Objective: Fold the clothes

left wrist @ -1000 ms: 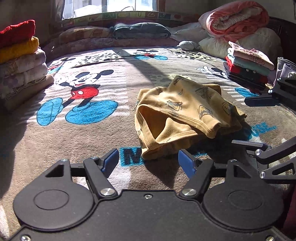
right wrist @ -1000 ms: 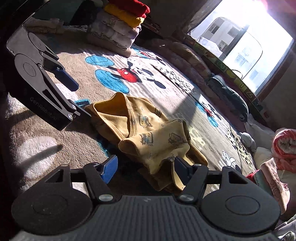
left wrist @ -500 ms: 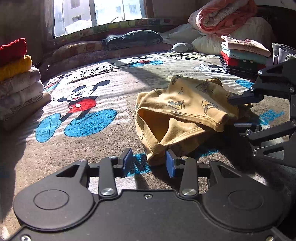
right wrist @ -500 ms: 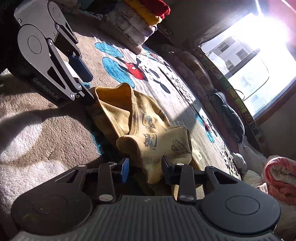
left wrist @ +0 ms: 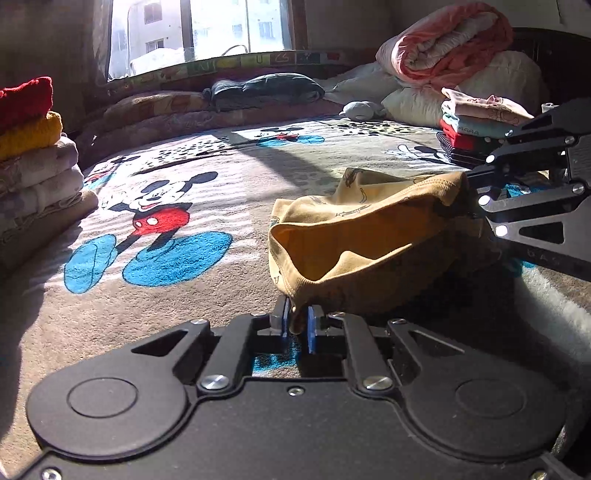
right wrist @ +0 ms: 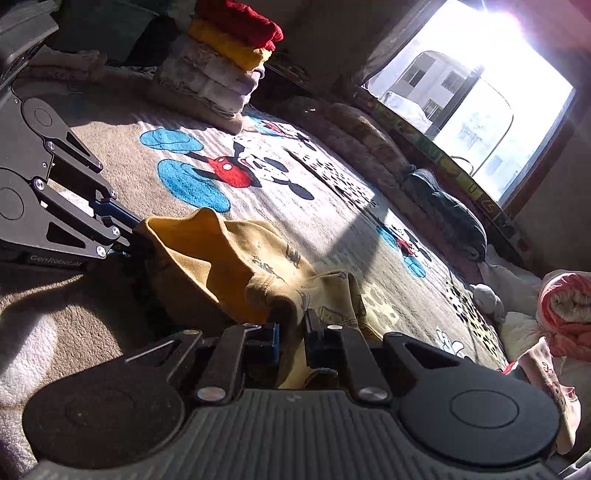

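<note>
Left gripper (left wrist: pixel 295 325) is pinched nearly closed on the near hem of the yellow garment (left wrist: pixel 365 236), blue pads with only cloth between them. Right gripper (right wrist: pixel 291 334) is likewise clamped tight on a bunched edge of the same garment, which in the left wrist view enters from 3 o'clock biting the far end. Garment lies just ahead of both grippers, crumpled, partly lifted between the two grips, the rest sagging on the blanket (left wrist: pixel 207 295); small cartoon prints on the outer side, plain mustard inside. Blanket is brown-grey plush with Mickey Mouse prints, red shorts and blue shoes, one big figure (left wrist: pixel 151 221) at 10 o'clock of the garment in the left view. Hard sunlight stripes cross it, deep shadow near the grippers. Stack of folded towels (left wrist: pixel 33 155) at 9 o'clock, red on top, yellow under, pale ones below. At 2 o'clock a small pile of folded clothes (left wrist: pixel 476 125), pink on top, teal, red and dark striped beneath. Behind it a white pillow and a rolled pink quilt (left wrist: pixel 443 40) at 1 o'clock. Dark cushion (left wrist: pixel 266 86) at 12 o'clock under the window (left wrist: pixel 203 29), buildings outside. Small grey soft toy (left wrist: pixel 360 110) near the pillow. Right view is blown out by sun at the window.
</note>
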`<control>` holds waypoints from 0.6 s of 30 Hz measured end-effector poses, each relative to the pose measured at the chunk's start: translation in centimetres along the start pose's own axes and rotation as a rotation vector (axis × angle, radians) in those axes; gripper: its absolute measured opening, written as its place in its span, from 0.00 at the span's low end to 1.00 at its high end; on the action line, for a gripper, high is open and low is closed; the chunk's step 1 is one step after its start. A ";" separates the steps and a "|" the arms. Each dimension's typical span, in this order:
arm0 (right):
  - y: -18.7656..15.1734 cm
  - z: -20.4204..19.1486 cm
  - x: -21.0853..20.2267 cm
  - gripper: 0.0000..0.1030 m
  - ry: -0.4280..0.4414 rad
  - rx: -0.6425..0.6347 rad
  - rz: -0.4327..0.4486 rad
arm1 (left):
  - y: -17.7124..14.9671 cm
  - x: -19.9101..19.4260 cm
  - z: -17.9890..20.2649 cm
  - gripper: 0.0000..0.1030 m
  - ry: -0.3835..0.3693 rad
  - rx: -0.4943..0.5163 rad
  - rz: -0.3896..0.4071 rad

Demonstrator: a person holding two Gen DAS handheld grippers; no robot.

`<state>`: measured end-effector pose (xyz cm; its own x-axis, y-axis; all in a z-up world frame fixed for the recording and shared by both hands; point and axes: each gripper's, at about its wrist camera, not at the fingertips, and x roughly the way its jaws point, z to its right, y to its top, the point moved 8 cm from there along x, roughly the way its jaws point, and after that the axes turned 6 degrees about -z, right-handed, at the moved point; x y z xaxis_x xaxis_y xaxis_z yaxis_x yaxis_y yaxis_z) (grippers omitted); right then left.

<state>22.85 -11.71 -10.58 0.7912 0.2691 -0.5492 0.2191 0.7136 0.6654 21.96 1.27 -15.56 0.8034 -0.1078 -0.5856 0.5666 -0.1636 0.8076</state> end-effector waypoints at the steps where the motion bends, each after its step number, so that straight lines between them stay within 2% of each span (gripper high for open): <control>1: 0.2 0.5 -0.4 0.13 -0.011 0.019 0.009 | 0.4 -0.5 -0.1 0.08 -0.004 -0.009 0.017; 5: 1.0 2.8 -2.9 0.13 -0.031 0.106 0.053 | 1.8 -3.2 0.1 0.07 -0.011 -0.025 0.087; 12: 2.3 5.8 -7.5 0.12 -0.018 0.225 0.121 | 4.7 -7.9 0.7 0.05 0.009 0.015 0.177; 18: 3.1 8.8 -12.2 0.12 0.034 0.385 0.199 | 7.3 -11.9 1.2 0.05 0.032 0.064 0.257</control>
<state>18.87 -18.45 2.68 0.8220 0.4024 -0.4030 0.2663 0.3540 0.8965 16.34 0.19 -2.75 0.9254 -0.1227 -0.3587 0.3316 -0.1964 0.9228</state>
